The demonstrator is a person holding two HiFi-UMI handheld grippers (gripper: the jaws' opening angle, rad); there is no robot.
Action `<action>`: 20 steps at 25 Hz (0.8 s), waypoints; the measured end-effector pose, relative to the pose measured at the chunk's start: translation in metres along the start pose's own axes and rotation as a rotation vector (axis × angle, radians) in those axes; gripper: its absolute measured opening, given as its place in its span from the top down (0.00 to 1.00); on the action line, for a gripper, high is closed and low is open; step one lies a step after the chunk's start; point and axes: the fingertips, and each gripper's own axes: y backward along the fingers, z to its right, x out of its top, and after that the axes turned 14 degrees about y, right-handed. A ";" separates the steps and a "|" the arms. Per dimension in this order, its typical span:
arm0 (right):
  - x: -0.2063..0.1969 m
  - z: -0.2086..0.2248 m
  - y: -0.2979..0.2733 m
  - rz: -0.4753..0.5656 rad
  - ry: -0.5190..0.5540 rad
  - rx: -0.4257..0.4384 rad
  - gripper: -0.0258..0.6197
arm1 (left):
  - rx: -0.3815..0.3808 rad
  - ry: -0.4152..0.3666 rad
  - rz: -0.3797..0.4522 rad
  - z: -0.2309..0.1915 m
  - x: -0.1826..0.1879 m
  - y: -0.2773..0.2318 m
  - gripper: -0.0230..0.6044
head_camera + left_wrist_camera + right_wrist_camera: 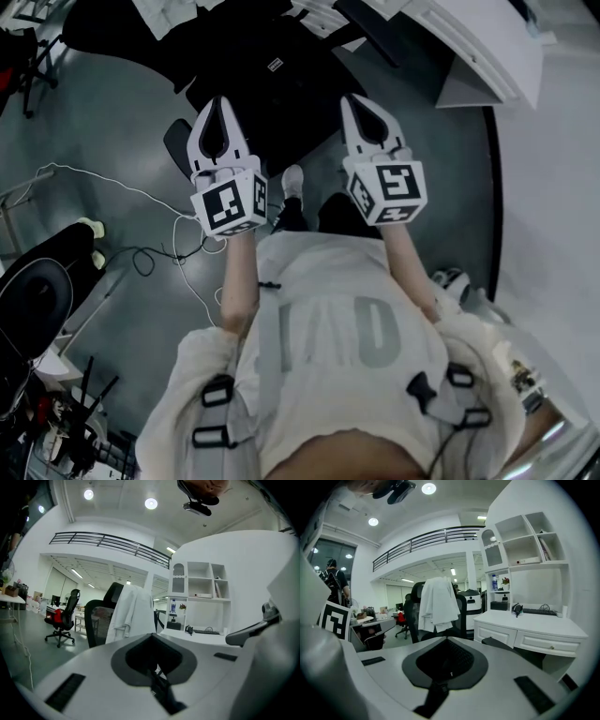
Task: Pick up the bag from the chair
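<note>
Black bag (274, 82) sits on the office chair (461, 613) ahead of me, a white coat (438, 604) draped over its backrest. My left gripper (221, 101) and right gripper (348, 99) are both clenched empty, short of the bag.

I'm in an open-plan office. Ahead of me stands a black mesh office chair (461, 613) with a white coat (438, 603) hung over its back, beside a white desk (534, 626) with drawers. Above the desk, a white shelf unit (525, 545) holds a water bottle (494, 582). A keyboard (539, 611) and headphones (516, 608) sit at the back of the desk. Farther off are more desks (370, 620) and another swivel chair (63, 618) on castors. A railed mezzanine (426, 541) runs overhead under round ceiling lights (428, 488). The floor (103, 122) is smooth grey, with a loose white cable (122, 187) trailing across it.
</note>
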 end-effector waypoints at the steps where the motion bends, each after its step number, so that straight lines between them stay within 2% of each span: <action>1: 0.001 -0.003 -0.001 -0.001 0.008 0.008 0.95 | 0.015 0.006 0.004 -0.005 0.000 0.003 0.95; 5: 0.008 -0.013 -0.007 0.001 0.053 0.045 0.95 | 0.078 0.043 0.028 -0.024 0.001 0.016 0.95; 11: 0.018 -0.028 -0.015 0.021 0.037 0.091 0.95 | 0.129 0.046 0.048 -0.044 0.007 0.025 0.95; 20: 0.021 -0.028 -0.037 0.045 0.062 0.185 0.95 | 0.174 0.013 0.083 -0.032 0.018 0.018 0.95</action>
